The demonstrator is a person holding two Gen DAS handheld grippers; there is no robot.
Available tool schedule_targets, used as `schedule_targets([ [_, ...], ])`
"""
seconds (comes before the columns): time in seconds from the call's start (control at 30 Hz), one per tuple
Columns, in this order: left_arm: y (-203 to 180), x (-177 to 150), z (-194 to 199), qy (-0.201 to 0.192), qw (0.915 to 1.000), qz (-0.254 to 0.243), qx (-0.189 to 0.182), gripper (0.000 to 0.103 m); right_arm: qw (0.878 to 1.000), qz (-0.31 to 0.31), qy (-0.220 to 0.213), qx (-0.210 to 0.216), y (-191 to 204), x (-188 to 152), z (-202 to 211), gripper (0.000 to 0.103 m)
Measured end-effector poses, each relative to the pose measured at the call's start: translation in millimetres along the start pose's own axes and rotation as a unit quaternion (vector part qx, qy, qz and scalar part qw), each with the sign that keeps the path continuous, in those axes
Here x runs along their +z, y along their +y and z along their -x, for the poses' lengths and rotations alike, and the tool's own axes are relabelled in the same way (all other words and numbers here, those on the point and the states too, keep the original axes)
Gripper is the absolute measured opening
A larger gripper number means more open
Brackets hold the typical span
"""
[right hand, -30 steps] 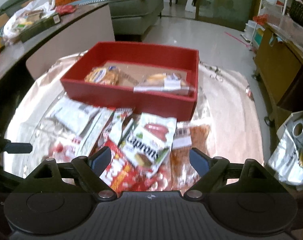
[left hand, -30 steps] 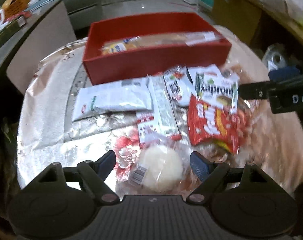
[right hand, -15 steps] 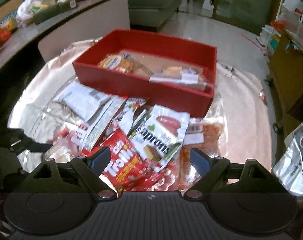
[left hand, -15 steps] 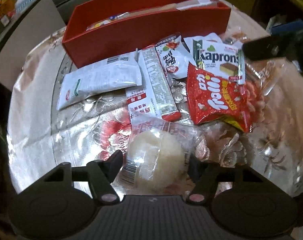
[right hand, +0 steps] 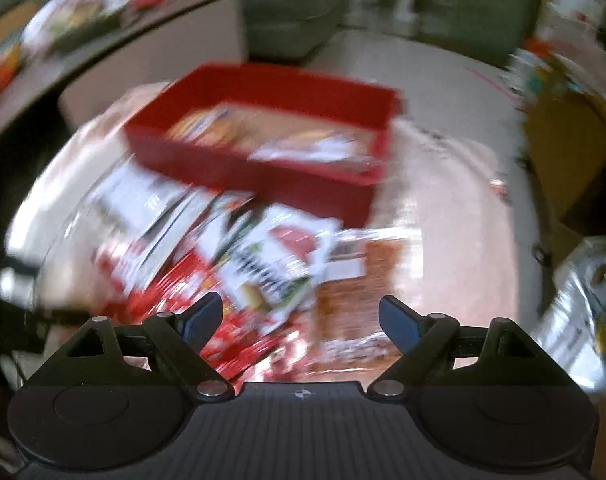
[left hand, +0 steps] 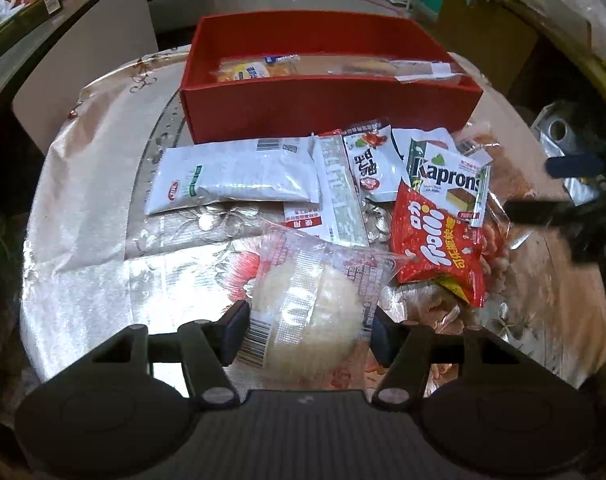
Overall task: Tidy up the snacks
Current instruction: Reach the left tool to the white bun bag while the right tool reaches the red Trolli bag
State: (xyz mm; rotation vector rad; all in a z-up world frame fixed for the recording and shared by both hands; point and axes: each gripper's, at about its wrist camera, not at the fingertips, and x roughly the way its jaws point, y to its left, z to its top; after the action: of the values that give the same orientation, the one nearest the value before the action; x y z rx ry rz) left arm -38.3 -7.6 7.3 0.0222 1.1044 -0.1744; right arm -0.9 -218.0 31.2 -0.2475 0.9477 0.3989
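My left gripper (left hand: 307, 330) is clamped on a round white bun in clear wrap (left hand: 311, 312), both fingers pressing its sides. At twelve o'clock from it lies the heap of snack packets, then the red box (left hand: 331, 108) with two packets inside. My right gripper (right hand: 301, 320) hangs with fingers apart over the red candy bag (right hand: 175, 296); that view is blurred.
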Motion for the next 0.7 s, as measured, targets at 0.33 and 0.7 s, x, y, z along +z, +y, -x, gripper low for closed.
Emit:
schedule_targets([
  [0.33,16.2,-4.0,-1.9,0.016,0.9996,0.023,-0.002,0.054,0.992,0.112,0.045,0.031,53.1,10.4,-41.6,0.086],
  [0.7,17.4,-7.8,-17.6,0.047,0.9986,0.022,0.007,0.054,0.982,0.158,0.078,0.065,84.2,-0.9,-63.3,0.086],
])
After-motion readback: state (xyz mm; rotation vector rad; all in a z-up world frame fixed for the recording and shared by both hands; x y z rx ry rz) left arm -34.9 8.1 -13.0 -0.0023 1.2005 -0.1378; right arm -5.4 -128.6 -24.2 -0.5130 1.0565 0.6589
